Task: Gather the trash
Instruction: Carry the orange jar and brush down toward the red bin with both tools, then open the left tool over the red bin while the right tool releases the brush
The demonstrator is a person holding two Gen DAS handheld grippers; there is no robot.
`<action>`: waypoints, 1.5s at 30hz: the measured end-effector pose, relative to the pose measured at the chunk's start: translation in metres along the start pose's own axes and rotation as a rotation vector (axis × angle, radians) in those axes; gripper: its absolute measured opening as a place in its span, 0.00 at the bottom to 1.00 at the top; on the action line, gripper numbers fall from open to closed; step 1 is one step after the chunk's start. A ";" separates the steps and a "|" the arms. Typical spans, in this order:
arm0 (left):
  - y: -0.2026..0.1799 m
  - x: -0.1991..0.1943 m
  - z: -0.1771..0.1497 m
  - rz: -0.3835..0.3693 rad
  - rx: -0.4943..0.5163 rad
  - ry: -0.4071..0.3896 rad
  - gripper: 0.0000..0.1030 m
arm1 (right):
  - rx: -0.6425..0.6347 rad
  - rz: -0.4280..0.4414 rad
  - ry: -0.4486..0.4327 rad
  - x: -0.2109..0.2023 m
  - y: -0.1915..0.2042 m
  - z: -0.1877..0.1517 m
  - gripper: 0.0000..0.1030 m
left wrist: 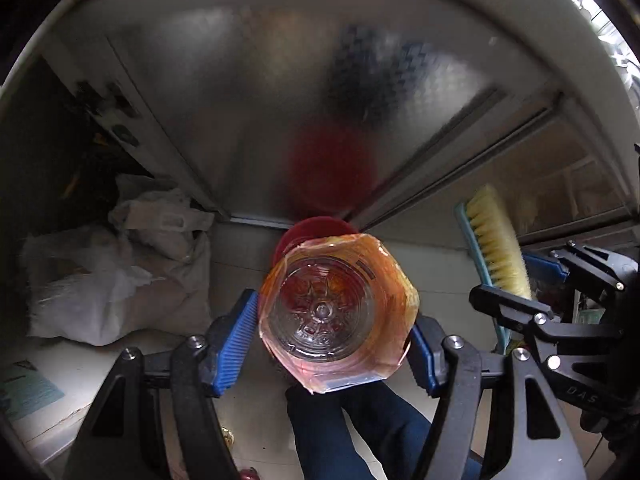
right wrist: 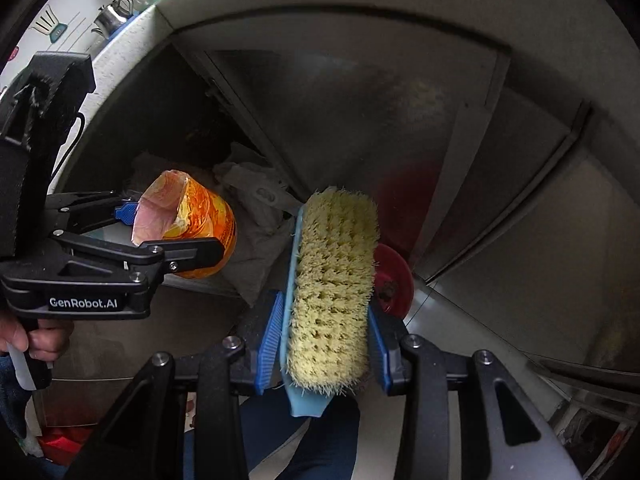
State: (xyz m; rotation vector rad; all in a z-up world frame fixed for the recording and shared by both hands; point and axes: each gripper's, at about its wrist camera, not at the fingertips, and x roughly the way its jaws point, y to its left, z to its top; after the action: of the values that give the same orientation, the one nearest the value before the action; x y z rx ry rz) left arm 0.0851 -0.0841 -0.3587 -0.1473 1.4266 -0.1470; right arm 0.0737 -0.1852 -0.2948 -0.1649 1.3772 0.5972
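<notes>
In the left wrist view I look at the base of a clear plastic bottle (left wrist: 324,312) with an orange label; my left gripper (left wrist: 332,322) is shut on it, blue pads (left wrist: 236,336) pressing both sides. Just beyond the bottle, a red round container (left wrist: 312,228) stands on the floor. My right gripper (right wrist: 326,308) is shut on a scrubbing brush (right wrist: 332,280) with yellow bristles and a light blue back. The red container (right wrist: 394,276) shows right behind the brush. Off to the left, the left gripper (right wrist: 168,228) carries the bottle (right wrist: 200,220). The brush (left wrist: 496,240) and right gripper (left wrist: 516,276) also appear at the right of the left wrist view.
A metal cabinet door (left wrist: 260,100) rises behind the red container. White sacks and bags (left wrist: 120,272) are piled on the floor at the left. A person's dark blue trouser leg (left wrist: 360,432) is below the grippers. A hand (right wrist: 40,340) grips the left handle. A kettle (right wrist: 114,14) sits on the counter above.
</notes>
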 end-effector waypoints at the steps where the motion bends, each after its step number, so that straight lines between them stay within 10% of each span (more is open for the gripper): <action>1: 0.000 0.013 0.001 0.001 0.006 0.010 0.64 | 0.009 -0.005 0.004 0.010 -0.004 -0.003 0.36; 13: -0.003 0.125 0.003 -0.007 0.109 0.046 0.64 | 0.093 -0.067 0.032 0.091 -0.049 -0.025 0.36; 29: -0.016 0.157 0.013 0.021 0.083 0.100 0.65 | 0.123 -0.070 0.032 0.097 -0.059 -0.034 0.36; 45: -0.016 0.141 0.010 -0.009 0.081 0.067 1.00 | 0.096 -0.052 0.049 0.106 -0.058 -0.029 0.36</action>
State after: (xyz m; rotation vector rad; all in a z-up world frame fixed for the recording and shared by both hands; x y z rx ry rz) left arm 0.1147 -0.1262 -0.4912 -0.0829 1.4840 -0.2189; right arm 0.0841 -0.2150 -0.4153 -0.1376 1.4415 0.4855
